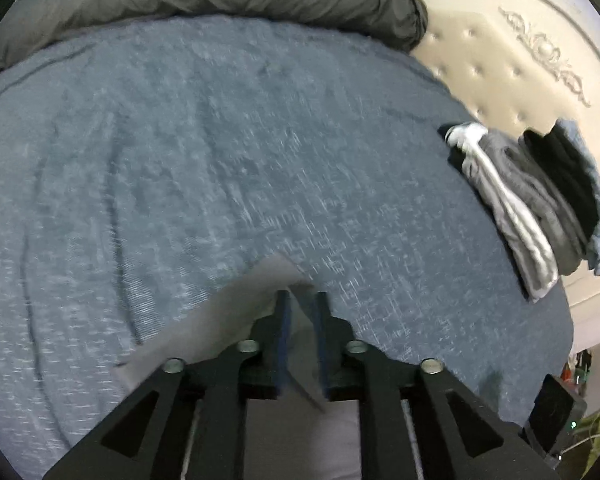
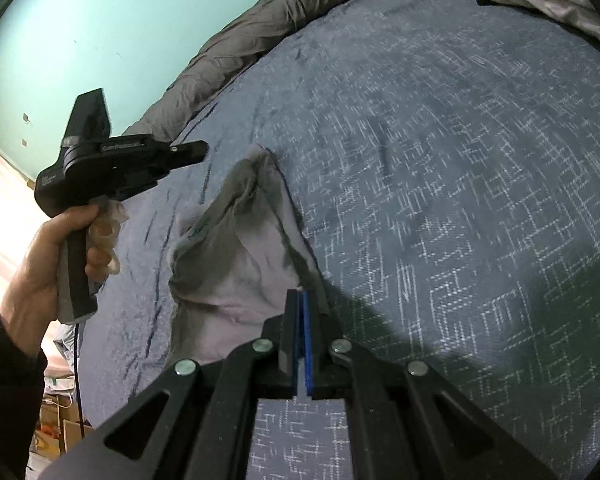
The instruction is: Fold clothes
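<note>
Right wrist view: both claws, left claw [image 1: 302, 300] and right claw [image 2: 302, 300], clamp the rumpled, hanging grey garment [image 2: 236, 248].

Right gripper [image 2: 302, 300]: jaws pressed together on the edge of a grey garment [image 2: 236, 240], crumpled on the blue bedspread [image 2: 440, 200]. Left gripper [image 2: 196, 150]: held in a hand [image 2: 56, 248] above the bedspread's edge. Dark duvet [image 2: 260, 28] beyond.
</note>
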Demonstrator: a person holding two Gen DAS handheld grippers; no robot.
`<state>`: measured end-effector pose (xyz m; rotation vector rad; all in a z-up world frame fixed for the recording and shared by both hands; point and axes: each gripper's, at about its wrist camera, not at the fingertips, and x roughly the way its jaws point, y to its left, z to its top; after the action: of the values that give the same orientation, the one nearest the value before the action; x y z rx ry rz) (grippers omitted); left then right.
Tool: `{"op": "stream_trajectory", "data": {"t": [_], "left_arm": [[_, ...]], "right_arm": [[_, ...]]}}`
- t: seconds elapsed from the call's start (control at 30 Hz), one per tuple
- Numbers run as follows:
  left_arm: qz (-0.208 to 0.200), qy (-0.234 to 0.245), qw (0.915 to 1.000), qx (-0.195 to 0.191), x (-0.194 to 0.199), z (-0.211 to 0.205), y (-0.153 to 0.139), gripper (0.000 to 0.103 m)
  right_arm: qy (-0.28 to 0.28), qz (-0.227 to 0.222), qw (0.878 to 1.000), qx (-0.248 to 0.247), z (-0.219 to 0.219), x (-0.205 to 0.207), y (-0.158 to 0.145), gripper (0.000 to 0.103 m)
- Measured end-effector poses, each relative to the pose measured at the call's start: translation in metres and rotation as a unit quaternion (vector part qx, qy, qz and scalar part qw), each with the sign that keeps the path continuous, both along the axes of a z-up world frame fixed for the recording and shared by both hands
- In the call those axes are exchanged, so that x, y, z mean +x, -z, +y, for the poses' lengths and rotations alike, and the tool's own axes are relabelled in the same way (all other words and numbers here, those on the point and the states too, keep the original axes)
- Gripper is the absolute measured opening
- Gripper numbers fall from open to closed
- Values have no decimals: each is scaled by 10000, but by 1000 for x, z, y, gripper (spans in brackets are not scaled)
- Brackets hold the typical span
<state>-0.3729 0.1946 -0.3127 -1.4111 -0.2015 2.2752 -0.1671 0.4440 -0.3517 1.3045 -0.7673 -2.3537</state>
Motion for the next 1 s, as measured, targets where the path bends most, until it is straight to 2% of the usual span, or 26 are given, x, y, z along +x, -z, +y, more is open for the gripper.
{"op": "stream_trajectory", "data": {"t": [0.07, 0.2, 0.33, 0.43, 0.7, 0.87, 0.9, 0.97, 1.0], "left_arm": [[70, -23, 10000, 34, 10, -19, -5, 25], [174, -1, 9997, -179, 48, -64, 0, 27], [129, 213, 9981, -567, 79, -88, 25, 28], [21, 174, 9983, -559, 86, -101, 43, 28], [31, 284, 9987, -427, 83, -100, 52, 28], [22, 444, 9976, -538, 81, -91, 57, 28], [17, 490, 9972, -563, 81, -88, 58, 26], [9, 580, 9964, -612, 80, -82, 59, 14], [19, 608, 9962, -630, 81, -81, 59, 3]], "right_arm": [[1, -14, 10000, -16, 1, 2, 1, 1], [31, -64, 10000, -24, 3, 1, 3, 1], [50, -52, 10000, 0, 0, 0, 2, 1], [45, -56, 10000, 20, -3, -1, 2, 1], [47, -90, 9999, 46, -2, -4, 5, 1], [20, -96, 9999, 26, -4, -6, 7, 1], [18, -95, 10000, 24, -4, -6, 7, 1], [18, -94, 10000, 16, -3, -5, 7, 1], [24, -95, 10000, 10, -3, -5, 7, 1]]}}
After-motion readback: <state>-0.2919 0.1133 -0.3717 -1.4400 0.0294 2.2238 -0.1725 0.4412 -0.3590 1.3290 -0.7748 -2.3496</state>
